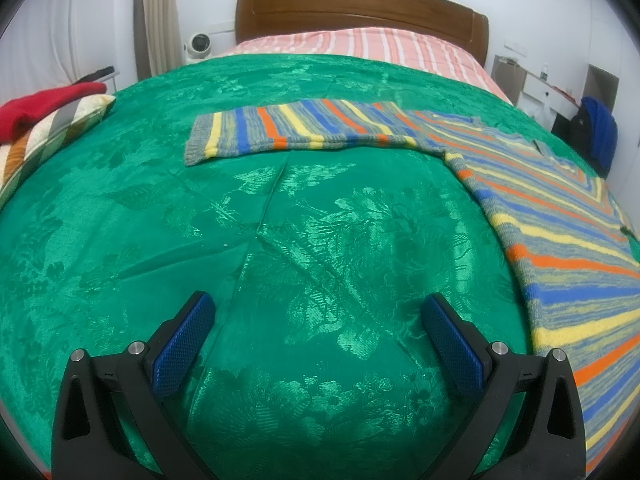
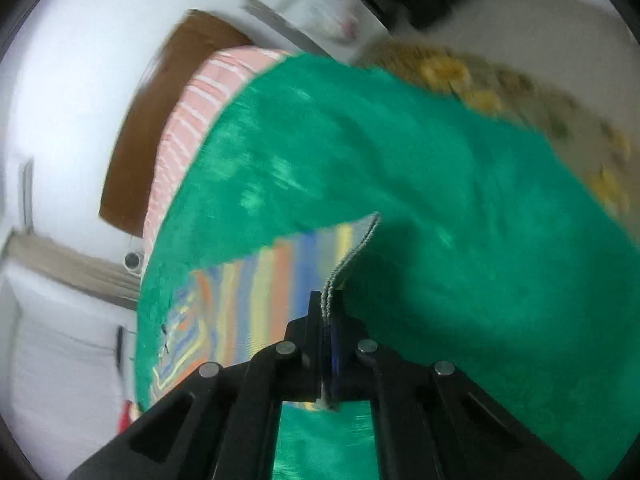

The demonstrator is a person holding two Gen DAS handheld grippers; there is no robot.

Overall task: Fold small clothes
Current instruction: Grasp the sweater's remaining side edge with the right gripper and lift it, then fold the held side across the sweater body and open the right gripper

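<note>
On the green bedspread the striped sweater lies spread flat, its sleeve edge pinched in the clenched right gripper while the left gripper hangs released, so folding has begun, and the sleeve probably needs carrying across the body.

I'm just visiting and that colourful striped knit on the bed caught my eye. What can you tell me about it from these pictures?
The striped sweater looks knitted, with grey, blue, yellow and orange bands. It lies mostly flat on the green bedspread, one sleeve stretched straight out and ending in a grey cuff. In the right wrist view, the right gripper is shut on a grey ribbed edge, lifting it off the cover. The left gripper hangs open beside it, not touching.
</note>
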